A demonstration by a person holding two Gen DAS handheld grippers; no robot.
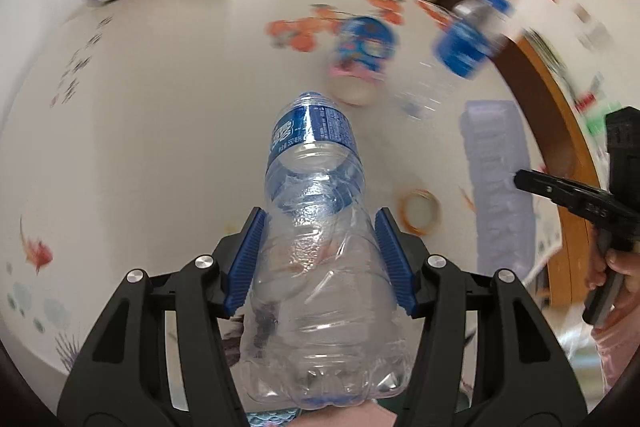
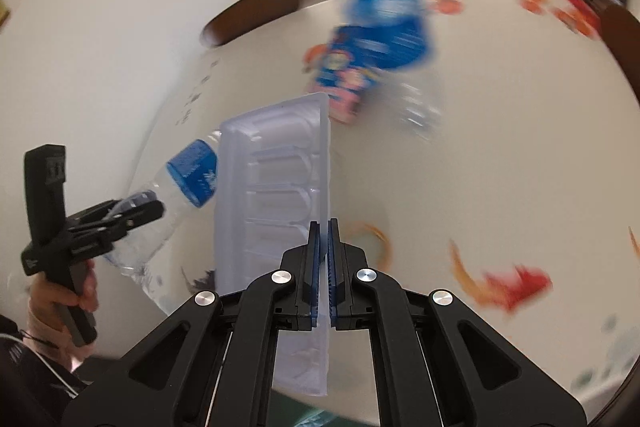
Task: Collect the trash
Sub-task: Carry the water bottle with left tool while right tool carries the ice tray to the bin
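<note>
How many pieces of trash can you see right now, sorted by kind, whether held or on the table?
Plastic bottles: 2, a crushed bottle in the left hand-held gripper, a blue-label bottle on the table
Clear plastic tray: 1, in the right hand-held gripper
Printed paper cup: 1
Tape ring: 1
Total: 5
</note>
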